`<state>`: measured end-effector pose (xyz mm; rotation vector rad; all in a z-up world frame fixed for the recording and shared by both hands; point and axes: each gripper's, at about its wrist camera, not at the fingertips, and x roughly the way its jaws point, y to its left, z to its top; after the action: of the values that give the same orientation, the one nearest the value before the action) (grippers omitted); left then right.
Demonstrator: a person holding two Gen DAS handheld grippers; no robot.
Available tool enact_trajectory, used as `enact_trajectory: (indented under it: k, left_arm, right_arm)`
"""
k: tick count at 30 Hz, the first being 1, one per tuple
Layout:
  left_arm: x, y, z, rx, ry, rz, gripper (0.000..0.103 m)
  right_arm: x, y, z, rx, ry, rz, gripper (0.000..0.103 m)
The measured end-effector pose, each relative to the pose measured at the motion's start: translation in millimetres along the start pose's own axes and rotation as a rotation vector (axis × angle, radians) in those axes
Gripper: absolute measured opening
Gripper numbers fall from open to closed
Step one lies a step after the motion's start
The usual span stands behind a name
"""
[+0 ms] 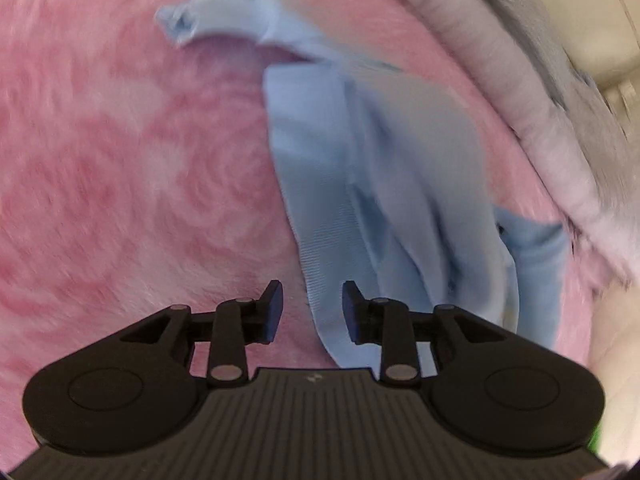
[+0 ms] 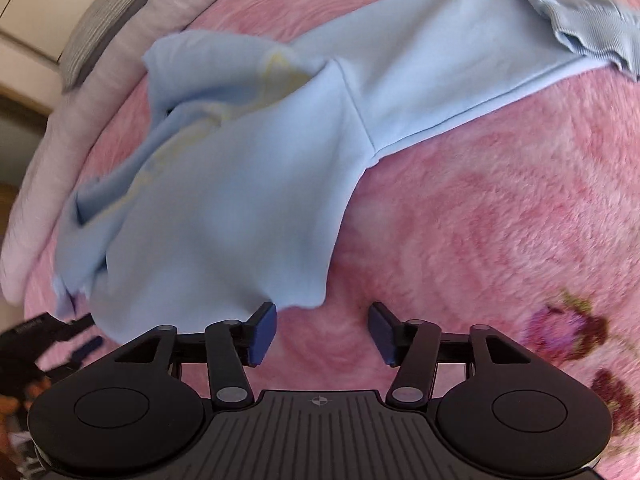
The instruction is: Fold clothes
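Note:
A light blue sweatshirt [image 1: 380, 168] lies crumpled on a pink fluffy blanket [image 1: 120, 160]. In the left wrist view its ribbed hem hangs down between my fingers. My left gripper [image 1: 312, 312] is open, with the ribbed edge just inside the gap near the right finger. In the right wrist view the sweatshirt [image 2: 240, 184] spreads across the blanket [image 2: 500, 220], one sleeve with a ribbed cuff [image 2: 588, 36] stretching to the upper right. My right gripper [image 2: 322, 334] is open and empty; the cloth's lower edge touches its left finger [image 2: 262, 332].
A grey-white bolster or blanket edge [image 1: 520, 92] runs along the bed's far side, also in the right wrist view [image 2: 80, 80]. A dark flower pattern [image 2: 572, 328] marks the blanket at right. The other gripper's black body [image 2: 48, 332] shows at far left.

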<state>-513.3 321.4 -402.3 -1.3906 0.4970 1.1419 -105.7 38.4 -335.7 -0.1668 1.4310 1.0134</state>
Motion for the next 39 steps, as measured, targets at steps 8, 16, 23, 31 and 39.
enact_trajectory:
  k: [8,16,23,31,39]
  left_arm:
    - [16.1,-11.0,8.5,0.014,0.022,-0.088,0.004]
    - [-128.3,-28.3,-33.9,0.169,0.196,-0.374,0.002]
    - [-263.5,-0.3,-47.1,0.083,0.112,-0.544,0.006]
    - [-176.8,52.7,-67.4,0.135,0.082,0.017,0.007]
    - [-130.4,39.3,-50.1,0.336,-0.120,0.045,0.034]
  right_arm:
    - [-2.8,-11.2,11.7,0.121,-0.008,0.030,0.055]
    - [-14.8,-11.6,20.3,0.094,-0.033,-0.005,0.055]
    - [-44.4,-19.6,8.3,0.063,-0.034,-0.026,0.055]
    - [-42.9,-20.3,-30.9,0.074,0.022,0.035,0.055]
    - [-24.8,-20.6,-45.2,0.052,-0.109,0.057,0.055]
